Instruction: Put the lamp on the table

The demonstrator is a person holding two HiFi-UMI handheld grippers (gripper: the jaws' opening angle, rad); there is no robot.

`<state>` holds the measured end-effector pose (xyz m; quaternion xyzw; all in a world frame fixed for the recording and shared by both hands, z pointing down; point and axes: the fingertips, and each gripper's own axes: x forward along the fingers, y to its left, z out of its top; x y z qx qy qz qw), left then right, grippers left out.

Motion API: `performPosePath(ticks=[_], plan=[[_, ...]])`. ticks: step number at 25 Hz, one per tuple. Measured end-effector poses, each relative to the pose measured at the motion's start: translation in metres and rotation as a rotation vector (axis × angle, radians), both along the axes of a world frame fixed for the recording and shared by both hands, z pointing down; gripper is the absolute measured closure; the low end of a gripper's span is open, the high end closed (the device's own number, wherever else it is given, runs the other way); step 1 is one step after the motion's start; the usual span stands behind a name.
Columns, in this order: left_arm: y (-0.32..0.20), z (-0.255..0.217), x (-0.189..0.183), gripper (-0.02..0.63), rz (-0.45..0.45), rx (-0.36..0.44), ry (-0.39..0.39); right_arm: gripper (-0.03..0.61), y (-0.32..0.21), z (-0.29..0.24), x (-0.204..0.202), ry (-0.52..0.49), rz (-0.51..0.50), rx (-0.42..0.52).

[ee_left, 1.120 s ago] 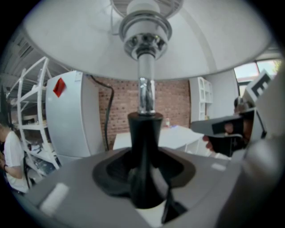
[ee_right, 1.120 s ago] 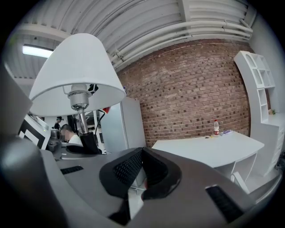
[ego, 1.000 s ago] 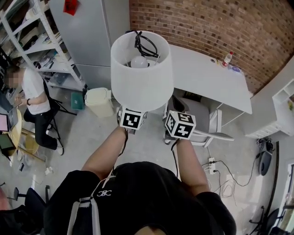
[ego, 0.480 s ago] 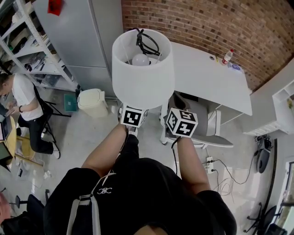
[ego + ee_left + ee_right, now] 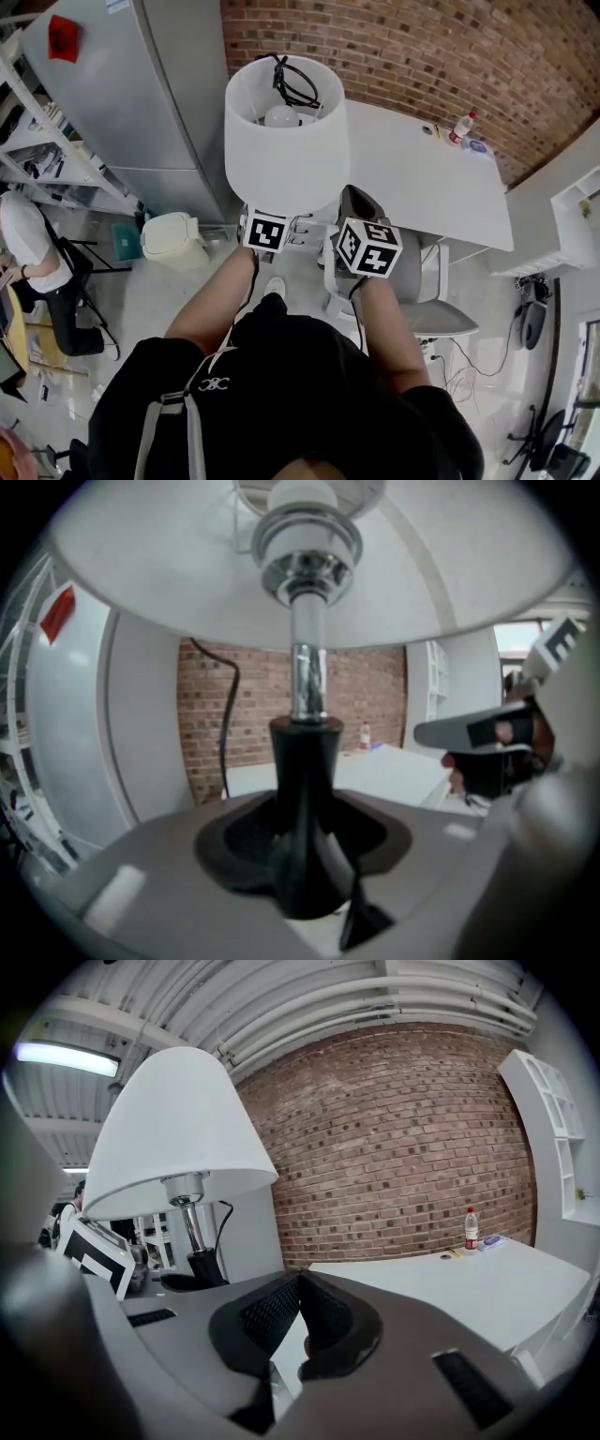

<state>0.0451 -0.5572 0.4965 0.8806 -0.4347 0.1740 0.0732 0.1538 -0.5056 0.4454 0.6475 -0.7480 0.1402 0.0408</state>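
Basically mid-carry: left gripper [image 5: 302, 874] was clamped partway closed on the lamp [image 5: 286, 141] stem, lamp upright in the air. Right gripper [image 5: 300, 1326] was closed, empty. Table [image 5: 422, 178] at 1 o'clock; next probably needed carrying over and lowering.

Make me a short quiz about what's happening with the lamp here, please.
1. True or false: the lamp already stands on the table.
2. Which gripper grips the lamp's stem? A: left gripper. B: right gripper. C: both.
3. Fill in: near the table's far corner stands a small ____.
Key: 1 false, it is held up in the air; 2 A; 3 bottle.
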Motion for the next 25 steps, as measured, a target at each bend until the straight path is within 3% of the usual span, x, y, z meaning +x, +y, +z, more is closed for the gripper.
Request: performPosePath(ticks=[12, 19, 25], plan=[[-0.19, 0.011, 0.011, 0.443, 0.026, -0.032, 0.001, 0.58, -0.137, 0.013, 0.027, -0.002, 0.096, -0.063], [-0.266, 0.048, 0.025, 0.446, 0.072, -0.016, 0.008, 0.58, -0.184, 0.037, 0.023, 0.022, 0.114, -0.116], [-0.332, 0.1, 0.049, 0.448, 0.104, -0.014, 0.028, 0.58, -0.202, 0.068, 0.044, 0.037, 0.17, -0.199]])
